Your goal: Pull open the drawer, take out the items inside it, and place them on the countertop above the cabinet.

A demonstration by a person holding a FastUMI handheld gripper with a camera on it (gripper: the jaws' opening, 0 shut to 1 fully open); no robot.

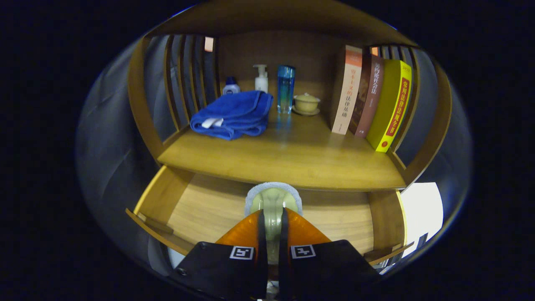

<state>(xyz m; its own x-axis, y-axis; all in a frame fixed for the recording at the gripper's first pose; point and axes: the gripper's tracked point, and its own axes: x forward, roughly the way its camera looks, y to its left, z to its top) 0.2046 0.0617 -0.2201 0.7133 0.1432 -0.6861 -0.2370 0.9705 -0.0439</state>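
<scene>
The tongs (pixel 272 228) are nearly closed, both fingers pressing on a pale green brush (pixel 272 205) with a grey pad; its lower part is hidden between them. Below lies the open drawer (pixel 209 209). Beyond, the surface (pixel 292 159) has bare room in front; a blue towel (pixel 232 115), bottles (pixel 286 88), a cup (pixel 306 103) and books (pixel 372 100) stand farther back.

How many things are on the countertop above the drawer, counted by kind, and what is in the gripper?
Books, standing upright beside the cup: 3
Bottles, behind the towel: 3
Folded blue towel: 1
Lidded cup on saucer: 1
Total on the countertop: 8
Gripper: shut on 1 pale green brush, over the open drawer.
</scene>
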